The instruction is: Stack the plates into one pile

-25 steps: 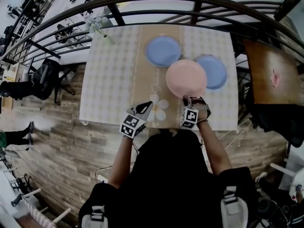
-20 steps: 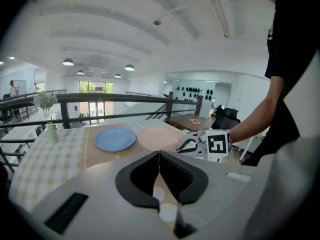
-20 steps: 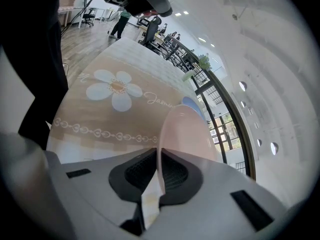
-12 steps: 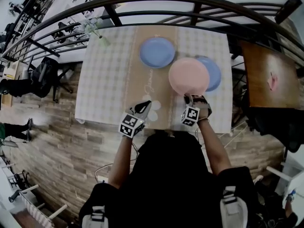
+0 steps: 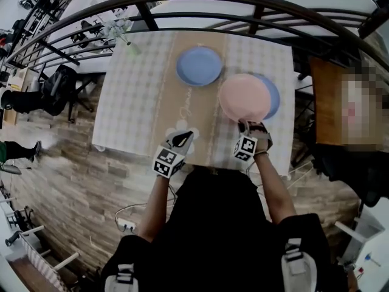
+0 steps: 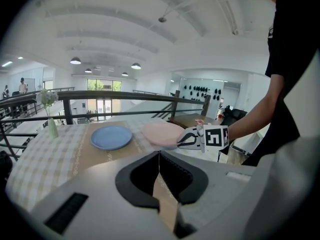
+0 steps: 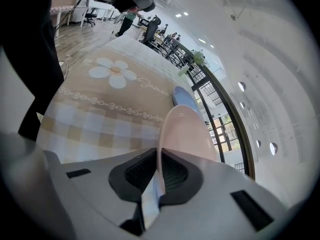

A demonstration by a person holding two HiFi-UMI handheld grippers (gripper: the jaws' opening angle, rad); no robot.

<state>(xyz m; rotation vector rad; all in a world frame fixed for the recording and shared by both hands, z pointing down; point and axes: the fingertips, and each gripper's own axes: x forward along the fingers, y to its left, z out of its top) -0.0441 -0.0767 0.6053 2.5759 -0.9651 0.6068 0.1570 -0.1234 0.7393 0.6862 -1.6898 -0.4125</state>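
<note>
Right tongs (image 7: 159,158) were pinched almost closed on the near rim of the pink plate (image 5: 244,97), holding it over most of a blue plate (image 5: 277,96) on the right side of the bench (image 5: 134,102). The second blue plate (image 5: 199,66) sat apart, further back. Left tongs (image 6: 159,160) were closed with nothing in them, over the bench's near edge.
</note>
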